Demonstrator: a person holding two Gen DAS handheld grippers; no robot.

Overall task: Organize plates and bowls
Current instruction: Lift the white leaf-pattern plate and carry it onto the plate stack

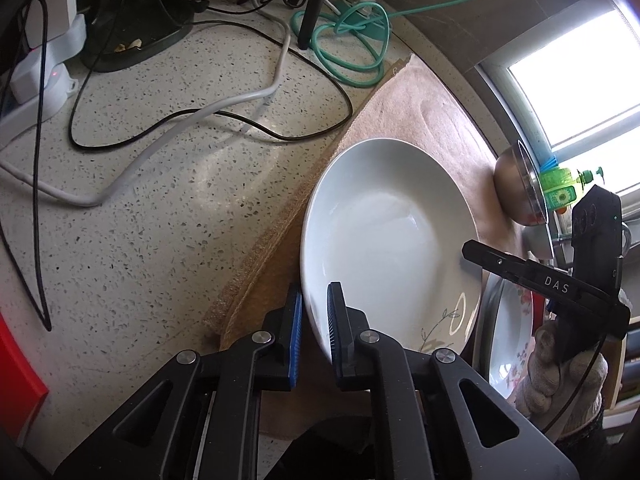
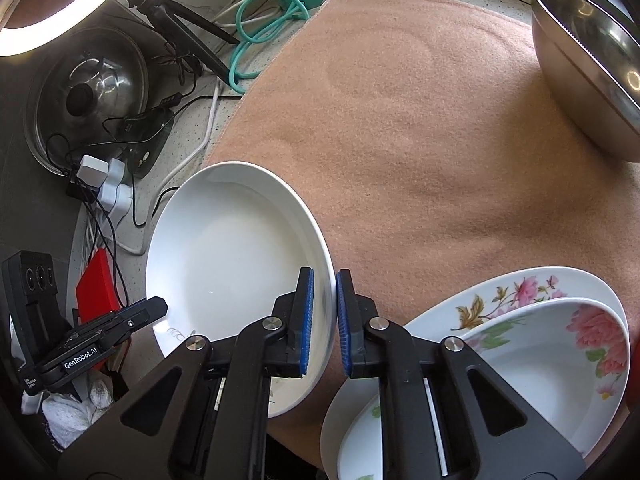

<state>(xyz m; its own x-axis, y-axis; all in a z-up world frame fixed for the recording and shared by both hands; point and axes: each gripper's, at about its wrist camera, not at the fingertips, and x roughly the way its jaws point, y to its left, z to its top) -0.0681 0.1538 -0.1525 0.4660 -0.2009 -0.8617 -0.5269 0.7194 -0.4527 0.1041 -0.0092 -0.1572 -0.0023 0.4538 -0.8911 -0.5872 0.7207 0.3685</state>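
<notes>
Two grippers, your left gripper point(image 1: 314, 332) and right gripper point(image 2: 324, 316), each straddle opposite rims of the white plate point(image 2: 224, 256) over the towel point(image 2: 420, 140), fingers barely apart; whether either truly clamps, I cannot tell. Floral dishes point(image 2: 540, 320) already nest; the steel bowl point(image 2: 592, 68) waits.

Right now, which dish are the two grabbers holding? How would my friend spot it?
Find the big pink towel on the speckled counter. Above its left edge sits a white plate, with the left gripper and right gripper each straddling its rim. Unlike the stacked dishes with pink flowers and the shiny metal bowl, it is almost plain white.
</notes>
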